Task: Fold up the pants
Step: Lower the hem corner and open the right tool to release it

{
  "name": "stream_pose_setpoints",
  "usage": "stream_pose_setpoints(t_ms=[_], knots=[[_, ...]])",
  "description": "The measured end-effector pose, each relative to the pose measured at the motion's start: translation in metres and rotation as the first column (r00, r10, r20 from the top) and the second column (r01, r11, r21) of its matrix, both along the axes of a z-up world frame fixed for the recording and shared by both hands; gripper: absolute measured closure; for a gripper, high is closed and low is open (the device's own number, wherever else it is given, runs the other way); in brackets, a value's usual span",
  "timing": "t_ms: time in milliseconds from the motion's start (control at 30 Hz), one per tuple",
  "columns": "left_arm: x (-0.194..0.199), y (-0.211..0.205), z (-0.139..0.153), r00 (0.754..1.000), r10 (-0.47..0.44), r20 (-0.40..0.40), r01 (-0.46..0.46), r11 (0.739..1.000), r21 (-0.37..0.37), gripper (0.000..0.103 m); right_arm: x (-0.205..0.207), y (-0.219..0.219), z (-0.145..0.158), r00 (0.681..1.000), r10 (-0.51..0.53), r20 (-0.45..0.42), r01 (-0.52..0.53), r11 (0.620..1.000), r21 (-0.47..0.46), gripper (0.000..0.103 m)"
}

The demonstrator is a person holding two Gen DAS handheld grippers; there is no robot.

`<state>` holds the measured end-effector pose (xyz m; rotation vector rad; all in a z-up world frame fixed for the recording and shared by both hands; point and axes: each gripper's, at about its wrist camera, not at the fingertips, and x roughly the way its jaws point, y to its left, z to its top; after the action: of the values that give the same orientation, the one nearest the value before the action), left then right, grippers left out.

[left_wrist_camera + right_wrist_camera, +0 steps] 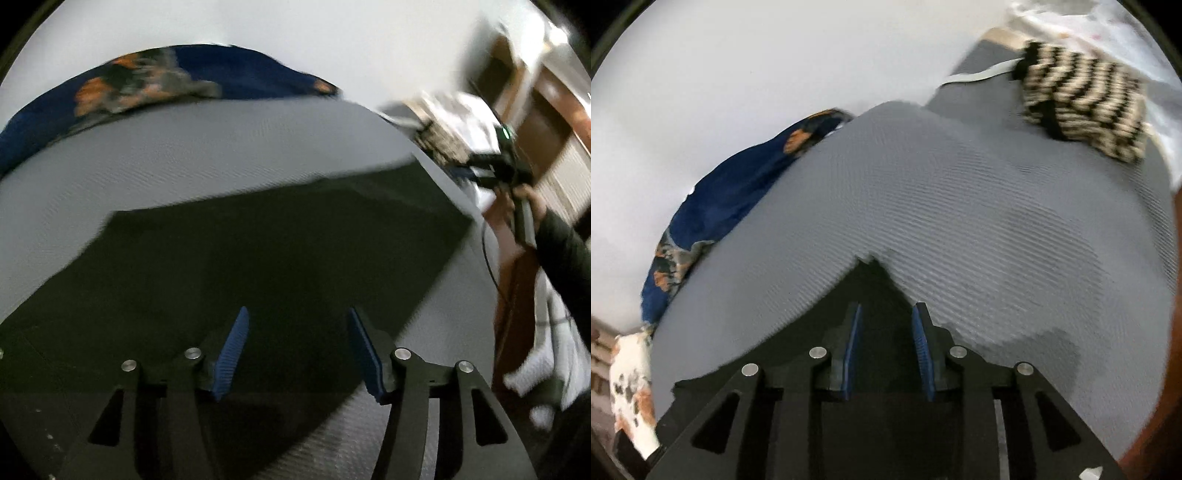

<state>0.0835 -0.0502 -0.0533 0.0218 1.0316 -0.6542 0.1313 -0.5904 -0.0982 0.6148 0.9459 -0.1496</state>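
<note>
Dark pants (258, 251) lie flat on a grey ribbed bed cover (184, 158). My left gripper (297, 321) is open just above the near part of the pants, with nothing between its blue pads. In the right wrist view a dark corner of the pants (873, 273) shows ahead of my right gripper (886, 314). Its jaws stand apart with dark cloth below them; I cannot tell whether they hold it. The right gripper also shows in the left wrist view (495, 166), held by a hand at the bed's far right edge.
A blue pillow with orange flowers (207, 74) lies along the far side by the white wall, also in the right wrist view (731, 192). A black-and-cream striped knit item (1082, 103) lies at the far right. Wooden furniture (517, 302) stands right of the bed.
</note>
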Motion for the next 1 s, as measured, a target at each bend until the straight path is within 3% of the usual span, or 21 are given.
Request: stream_pose_setpoints(t_ms=[200, 367, 433, 533, 700, 833, 933, 967, 1000], knots=[[0.034, 0.041, -0.008, 0.975, 0.221, -0.018, -0.221, 0.975, 0.020, 0.046, 0.058, 0.000, -0.021, 0.995, 0.061, -0.074, -0.059, 0.998, 0.024, 0.076], [0.051, 0.071, -0.016, 0.947, 0.320, -0.021, -0.319, 0.946, 0.054, 0.046, 0.075, 0.005, -0.035, 0.989, 0.092, -0.116, -0.088, 0.995, 0.041, 0.078], [0.057, 0.077, -0.016, 0.940, 0.339, -0.020, -0.338, 0.939, 0.063, 0.046, 0.076, 0.008, -0.037, 0.988, 0.097, -0.120, -0.094, 0.995, 0.036, 0.096], [0.062, 0.084, -0.017, 0.933, 0.360, -0.010, -0.358, 0.930, 0.088, 0.046, 0.071, 0.013, -0.026, 0.991, 0.102, -0.081, -0.103, 0.995, -0.015, 0.100], [0.072, 0.092, -0.019, 0.924, 0.382, 0.026, -0.383, 0.916, 0.118, 0.046, 0.056, 0.018, -0.006, 1.000, 0.027, 0.009, -0.025, 0.994, -0.107, 0.101], [0.077, 0.104, -0.033, 0.908, 0.419, 0.022, -0.417, 0.897, 0.146, 0.046, 0.062, 0.023, -0.026, 0.999, -0.012, -0.046, 0.006, 0.991, -0.135, 0.101], [0.078, 0.108, -0.037, 0.908, 0.418, 0.034, -0.419, 0.897, 0.143, 0.046, 0.066, 0.023, -0.037, 0.997, -0.036, -0.075, 0.026, 0.991, -0.134, 0.100], [0.080, 0.106, -0.038, 0.909, 0.415, 0.035, -0.415, 0.897, 0.151, 0.046, 0.067, 0.023, -0.037, 0.996, -0.044, -0.082, 0.033, 0.990, -0.137, 0.099], [0.081, 0.104, -0.038, 0.911, 0.410, 0.040, -0.411, 0.898, 0.160, 0.046, 0.068, 0.023, -0.037, 0.995, -0.046, -0.090, 0.033, 0.989, -0.141, 0.092]])
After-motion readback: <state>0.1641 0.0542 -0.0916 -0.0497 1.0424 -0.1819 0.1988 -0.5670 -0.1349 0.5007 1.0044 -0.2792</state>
